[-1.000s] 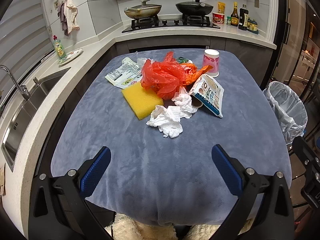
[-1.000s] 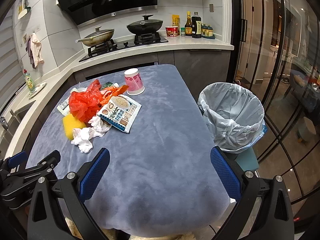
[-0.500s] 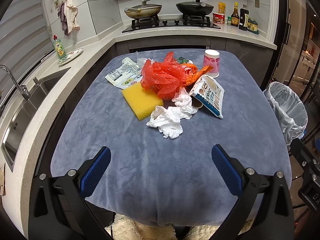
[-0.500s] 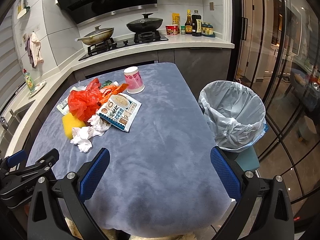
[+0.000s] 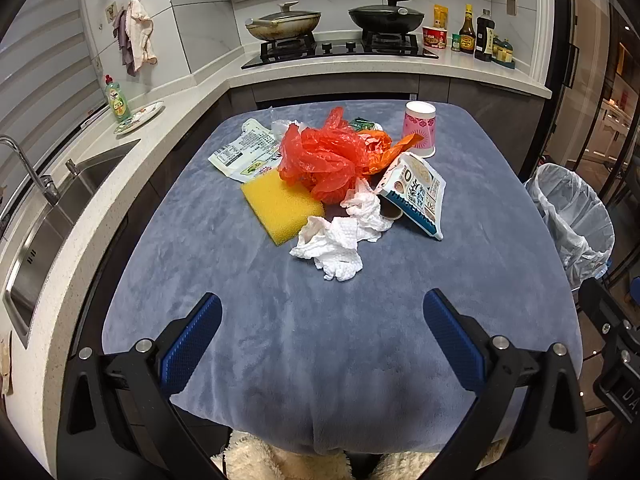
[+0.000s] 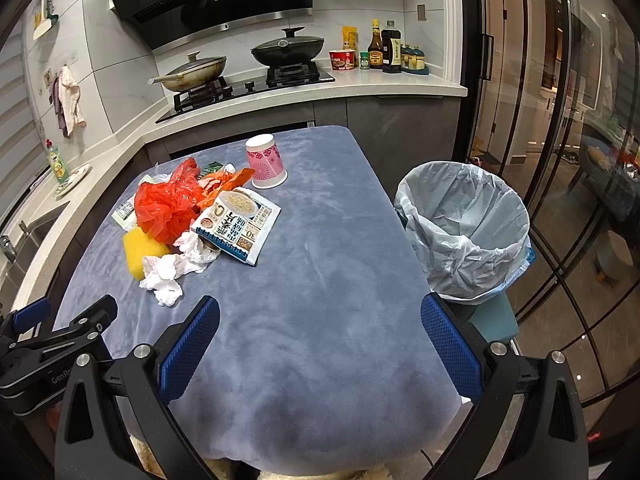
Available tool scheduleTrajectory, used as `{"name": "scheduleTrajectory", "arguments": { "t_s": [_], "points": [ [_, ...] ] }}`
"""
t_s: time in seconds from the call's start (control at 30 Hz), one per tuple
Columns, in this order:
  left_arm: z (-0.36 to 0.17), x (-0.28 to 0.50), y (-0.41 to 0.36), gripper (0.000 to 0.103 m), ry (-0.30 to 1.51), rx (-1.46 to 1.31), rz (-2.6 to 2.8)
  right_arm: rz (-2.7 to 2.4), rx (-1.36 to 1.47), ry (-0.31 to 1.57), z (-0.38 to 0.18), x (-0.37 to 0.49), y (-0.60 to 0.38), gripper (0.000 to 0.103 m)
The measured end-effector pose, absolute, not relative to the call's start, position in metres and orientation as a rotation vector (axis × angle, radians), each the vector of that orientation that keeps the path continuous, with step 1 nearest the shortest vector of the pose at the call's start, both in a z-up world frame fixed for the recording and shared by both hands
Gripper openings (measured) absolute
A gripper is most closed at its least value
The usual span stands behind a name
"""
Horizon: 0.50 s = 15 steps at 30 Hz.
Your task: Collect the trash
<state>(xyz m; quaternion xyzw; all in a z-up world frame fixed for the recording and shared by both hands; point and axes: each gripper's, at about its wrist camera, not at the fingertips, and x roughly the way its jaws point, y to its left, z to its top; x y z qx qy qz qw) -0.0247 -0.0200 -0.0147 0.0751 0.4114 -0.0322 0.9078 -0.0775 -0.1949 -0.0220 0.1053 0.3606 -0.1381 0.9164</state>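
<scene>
A: What does the left wrist view give that the right one lacks?

B: The sink [image 5: 48,232] and faucet [image 5: 30,172] along the counter, and the white printed wrapper [image 5: 246,152] lying flat behind the yellow sponge [image 5: 280,206]. The right wrist view only catches a sliver of that wrapper, but it looks straight into the trash bin [image 6: 464,232].

A: How are the grippers posed?

B: The left gripper [image 5: 322,340] hangs over the near edge of the table [image 5: 208,232], pointing at the pile, blue pads spread wide with nothing between them. The right gripper [image 6: 320,340] is level with it, aimed along the table's right side, its fingers equally wide apart and empty. The right view also shows the left gripper's black body at its lower left corner.

A: Where is the trash?

B: Heaped in the far middle of the table: a red plastic bag [image 5: 324,160], an orange bag [image 5: 380,150] beside it, crumpled white tissues [image 5: 340,236] nearest the grippers, and a blue-edged food packet [image 5: 418,192] propped on a small brown item. A pink paper cup [image 5: 419,128] stands upside down behind them.

A: And the bin?

B: It stands on the floor just beside the table's right edge, lined with a pale bag; I see only liner inside.
</scene>
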Motion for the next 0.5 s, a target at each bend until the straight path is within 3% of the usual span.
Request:
{"name": "scheduleTrajectory", "arguments": {
  "t_s": [0.5],
  "points": [
    [-0.0138,-0.0229,-0.022,0.096,0.851,0.151,-0.074,-0.288,0.216,0.747,-0.0234,-0.074,-0.1958,0.096]
  ]
}}
